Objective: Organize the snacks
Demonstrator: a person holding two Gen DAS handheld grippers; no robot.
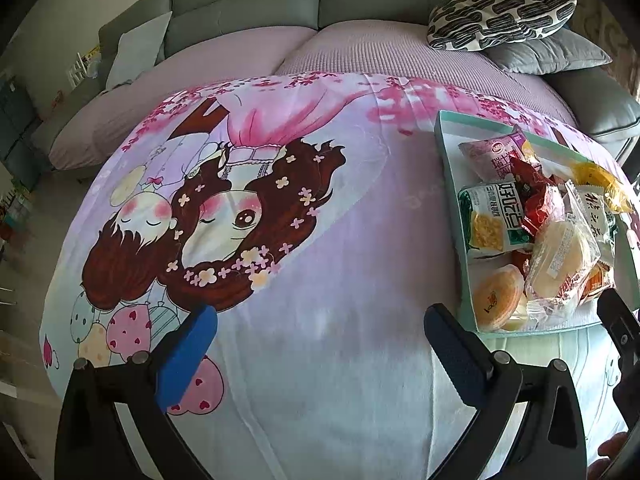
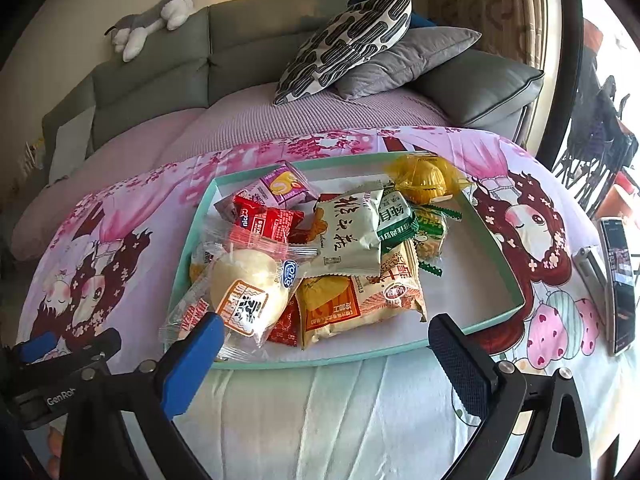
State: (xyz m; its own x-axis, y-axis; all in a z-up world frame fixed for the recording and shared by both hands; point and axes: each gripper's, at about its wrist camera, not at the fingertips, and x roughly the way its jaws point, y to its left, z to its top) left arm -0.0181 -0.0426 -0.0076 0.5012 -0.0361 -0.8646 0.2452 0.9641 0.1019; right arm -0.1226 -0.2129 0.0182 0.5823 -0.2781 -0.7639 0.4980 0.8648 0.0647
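A teal-rimmed tray point(image 2: 496, 276) holds a pile of wrapped snacks: a clear-wrapped round bun point(image 2: 248, 288), a pale packet with black script point(image 2: 352, 232), an orange packet point(image 2: 332, 304), red packets point(image 2: 268, 220), a purple packet point(image 2: 284, 186) and a yellow wrapped cake point(image 2: 424, 178). My right gripper point(image 2: 324, 344) is open and empty at the tray's near edge, its left finger beside the bun. My left gripper point(image 1: 320, 344) is open and empty over the cartoon cloth, left of the tray point(image 1: 450, 168). The bun point(image 1: 560, 256) shows there too.
The tray rests on a table covered by a pink cartoon cloth point(image 1: 280, 200). A phone point(image 2: 620, 280) stands at the right edge of the table. Behind is a grey sofa point(image 2: 248, 64) with a patterned cushion point(image 2: 348, 40), a grey cushion point(image 2: 404, 60) and a plush dog point(image 2: 152, 20).
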